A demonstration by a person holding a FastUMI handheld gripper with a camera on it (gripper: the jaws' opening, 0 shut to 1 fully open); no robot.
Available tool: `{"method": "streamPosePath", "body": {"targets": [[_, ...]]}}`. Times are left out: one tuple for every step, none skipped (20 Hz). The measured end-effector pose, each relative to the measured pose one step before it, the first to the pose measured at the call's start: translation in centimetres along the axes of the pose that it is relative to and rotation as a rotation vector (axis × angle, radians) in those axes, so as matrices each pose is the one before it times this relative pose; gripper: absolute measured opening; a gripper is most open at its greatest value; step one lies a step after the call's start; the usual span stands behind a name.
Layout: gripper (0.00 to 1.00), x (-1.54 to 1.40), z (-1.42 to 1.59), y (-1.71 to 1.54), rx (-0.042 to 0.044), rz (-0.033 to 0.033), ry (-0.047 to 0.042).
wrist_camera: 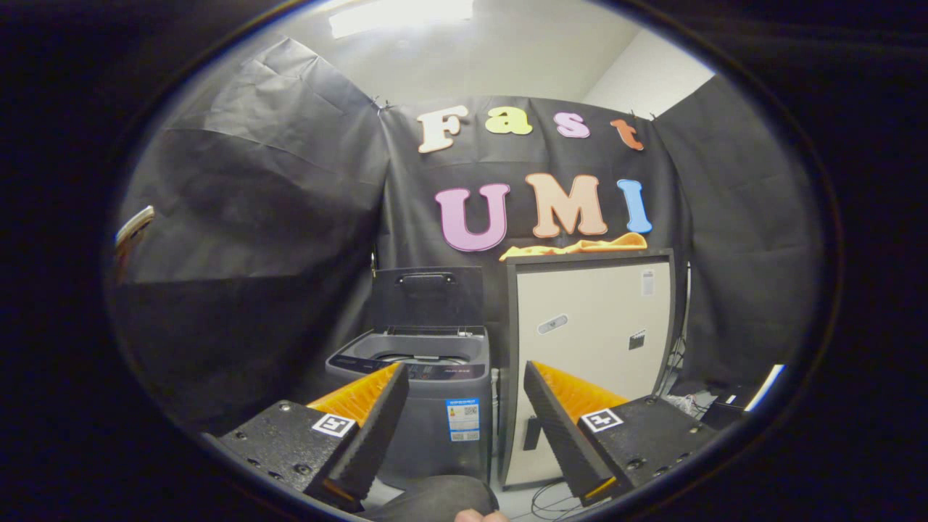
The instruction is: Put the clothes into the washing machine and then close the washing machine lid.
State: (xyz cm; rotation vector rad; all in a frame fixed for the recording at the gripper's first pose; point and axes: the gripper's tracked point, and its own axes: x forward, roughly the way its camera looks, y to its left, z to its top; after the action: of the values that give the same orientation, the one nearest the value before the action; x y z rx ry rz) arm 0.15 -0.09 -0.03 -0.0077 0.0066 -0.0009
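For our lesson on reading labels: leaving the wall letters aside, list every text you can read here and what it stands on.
No text can be read.
Blue sticker on the washing machine: print too small.
Stickers on the cabinet: too small, blurred.
Square markers on the gripper: patterns, no words; its jaws stand open, empty.

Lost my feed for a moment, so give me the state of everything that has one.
Grey top-loading washing machine: lid raised upright, tub open.
Orange cloth garment: lying on top of the cabinet.
Beige cabinet with a dark frame: door closed.
Tongs: open, holding nothing.
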Motion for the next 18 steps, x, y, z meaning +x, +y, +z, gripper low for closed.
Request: {"method": "streamPosePath", "body": {"targets": [[0.97, 0.040, -0.026, -0.115, 0.00096, -0.00269, 0.00024], [0.97, 0.102, -0.066, -0.064, 0.00361, 0.00100, 0.00228], [0.97, -0.008, 0.006, 0.096, 0.00184, 0.00278, 0.00211], [0.97, 0.022, 0.057, -0.120, -0.00173, -0.00268, 0.00079], [0.97, 0.038, 0.138, -0.142, -0.00277, -0.00209, -0.00303], [0.97, 0.153, 0.180, -0.070, -0.00125, 0.00056, -0.00114], [0.97, 0.143, 0.107, 0.011, -0.00230, 0.00499, -0.00003], [0.97, 0.175, 0.269, -0.110, -0.00329, -0.00009, -0.00058], [0.97, 0.152, 0.225, -0.282, -0.00085, -0.00256, -0.00504], [0.97, 0.206, 0.264, -0.131, 0.00247, 0.00005, -0.00272], [0.97, 0.200, 0.066, -0.067, 0.00441, 0.00187, -0.00070], [0.97, 0.177, 0.064, -0.057, 0.00130, 0.00186, 0.00168], [0.97, 0.279, 0.098, -0.298, 0.00038, -0.00275, -0.00121], [0.97, 0.236, 0.159, -0.152, 0.00208, 0.00002, 0.00162], [0.97, 0.340, 0.005, 0.104, 0.00203, 0.00477, 0.00181], [0.97, 0.293, 0.134, -0.144, -0.00051, 0.00097, 0.00011], [0.97, 0.318, 0.201, -0.199, -0.00452, -0.00150, -0.00283], [0.97, 0.245, 0.251, -0.221, -0.00354, -0.00302, -0.00360]]}}
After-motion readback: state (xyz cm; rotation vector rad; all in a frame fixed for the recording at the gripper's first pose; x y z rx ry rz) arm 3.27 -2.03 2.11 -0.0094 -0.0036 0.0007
